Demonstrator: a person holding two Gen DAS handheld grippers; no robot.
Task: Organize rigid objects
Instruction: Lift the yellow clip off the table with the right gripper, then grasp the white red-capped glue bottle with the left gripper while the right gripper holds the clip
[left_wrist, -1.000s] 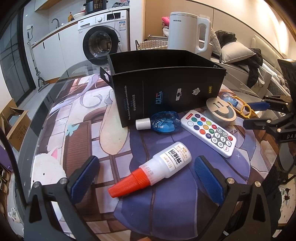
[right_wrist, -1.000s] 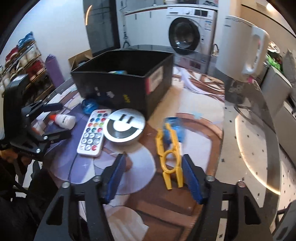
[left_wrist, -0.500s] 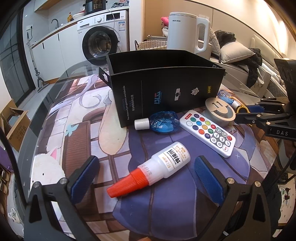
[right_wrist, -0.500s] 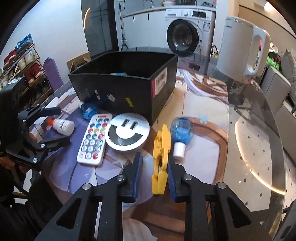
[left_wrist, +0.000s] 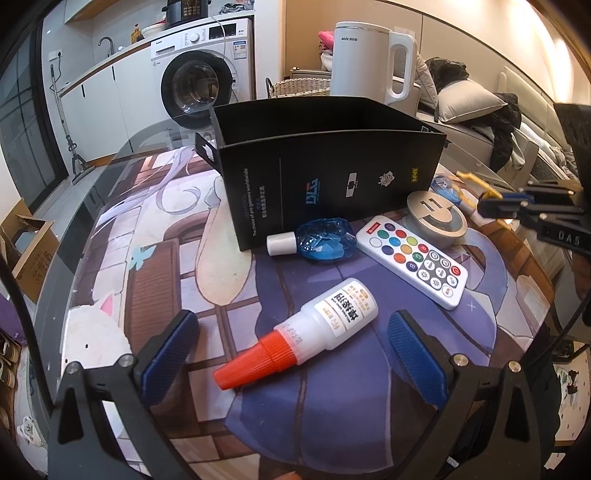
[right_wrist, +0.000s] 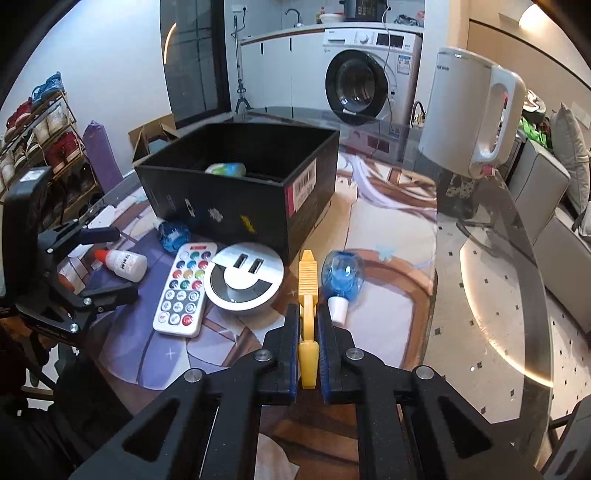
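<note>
The right gripper (right_wrist: 307, 341) has its blue-padded fingers (right_wrist: 292, 354) pressed tight on a yellow plastic clip (right_wrist: 307, 291), a long narrow piece with a ribbed far end, pointing away over the worktop (right_wrist: 487, 295). Just right of the clip lies a blue bottle (right_wrist: 343, 278) with a white cap. To its left sit a round silver disc (right_wrist: 243, 280) and a white remote (right_wrist: 184, 288) with coloured buttons, near the black box (right_wrist: 236, 199); something pale lies inside the box, too dim to identify.

The left gripper (left_wrist: 291, 354) holds its fingers (left_wrist: 168, 350) wide apart with nothing gripped; a white glue bottle (left_wrist: 317, 328) with an orange cap lies flat between them, apparently untouched. A second blue bottle (left_wrist: 321, 240) rests against the box.
</note>
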